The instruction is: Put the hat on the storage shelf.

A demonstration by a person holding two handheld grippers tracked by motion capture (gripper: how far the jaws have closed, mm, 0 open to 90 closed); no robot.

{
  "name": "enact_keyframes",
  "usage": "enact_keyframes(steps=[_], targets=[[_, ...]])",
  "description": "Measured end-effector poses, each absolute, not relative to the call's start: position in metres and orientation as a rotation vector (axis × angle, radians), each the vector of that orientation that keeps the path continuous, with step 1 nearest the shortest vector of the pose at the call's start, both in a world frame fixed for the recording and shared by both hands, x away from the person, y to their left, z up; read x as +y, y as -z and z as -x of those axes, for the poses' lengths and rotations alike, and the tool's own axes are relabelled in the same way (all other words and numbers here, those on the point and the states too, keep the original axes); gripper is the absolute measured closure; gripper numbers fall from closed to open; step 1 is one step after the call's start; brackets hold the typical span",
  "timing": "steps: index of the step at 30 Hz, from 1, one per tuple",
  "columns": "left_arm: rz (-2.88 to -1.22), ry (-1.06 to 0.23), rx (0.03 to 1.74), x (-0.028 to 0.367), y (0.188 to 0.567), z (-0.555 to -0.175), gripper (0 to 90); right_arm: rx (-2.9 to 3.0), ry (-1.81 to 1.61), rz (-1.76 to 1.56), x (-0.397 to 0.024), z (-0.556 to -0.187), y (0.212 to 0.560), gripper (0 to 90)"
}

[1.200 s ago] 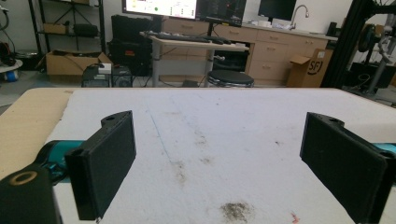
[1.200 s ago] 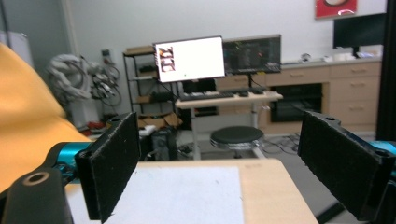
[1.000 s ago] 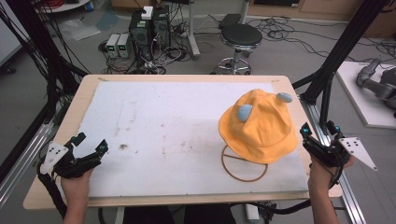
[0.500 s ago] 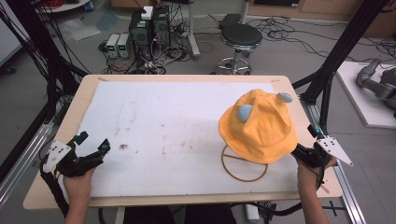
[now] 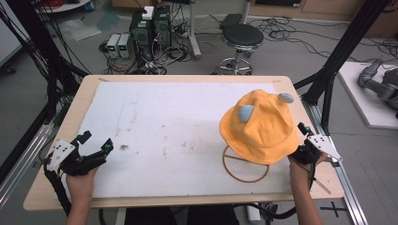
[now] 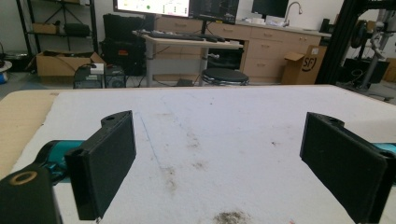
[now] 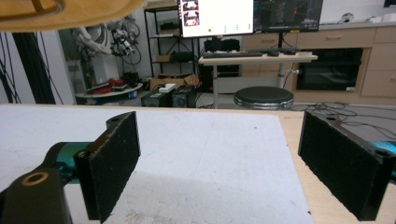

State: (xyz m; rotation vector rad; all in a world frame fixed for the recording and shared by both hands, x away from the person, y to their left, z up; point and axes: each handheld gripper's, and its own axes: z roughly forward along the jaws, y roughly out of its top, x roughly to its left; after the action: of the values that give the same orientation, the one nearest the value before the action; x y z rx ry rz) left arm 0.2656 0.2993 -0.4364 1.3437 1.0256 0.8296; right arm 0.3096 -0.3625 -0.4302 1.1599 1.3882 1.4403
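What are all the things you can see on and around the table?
Orange fabric bucket hat: one, orange with two grey-blue ear-like bumps, raised on a stand at the table's right side.
Thin brown wire ring stand: one, brown, its ring flat on the mat under the hat.
White table mat: one, white with dirty smudges, covering most of the wooden table.
Round black stool: one, black seat, on the floor beyond the table.
Computer boxes: a few, black and grey, on the floor behind the table.
Left gripper: one, black, near-left corner, jaws open.
Right gripper: one, black, beside the hat's brim, jaws open.
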Motion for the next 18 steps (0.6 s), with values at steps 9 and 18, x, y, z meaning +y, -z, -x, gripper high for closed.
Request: enact_keyframes(steps=[9,18], targets=[[-1.352,-0.833,1.029,0.2985,0.4374,-0.2668,11.0,1.429,-1.448,-1.119,-0.3623,-0.3102,0.43,12.6],[-1.335,-0.839,1.021,0.2984,0.4351,-0.2668,11.0,1.439,-1.466,-1.082,-0.3641,-0.3058,0.4281,12.7]])
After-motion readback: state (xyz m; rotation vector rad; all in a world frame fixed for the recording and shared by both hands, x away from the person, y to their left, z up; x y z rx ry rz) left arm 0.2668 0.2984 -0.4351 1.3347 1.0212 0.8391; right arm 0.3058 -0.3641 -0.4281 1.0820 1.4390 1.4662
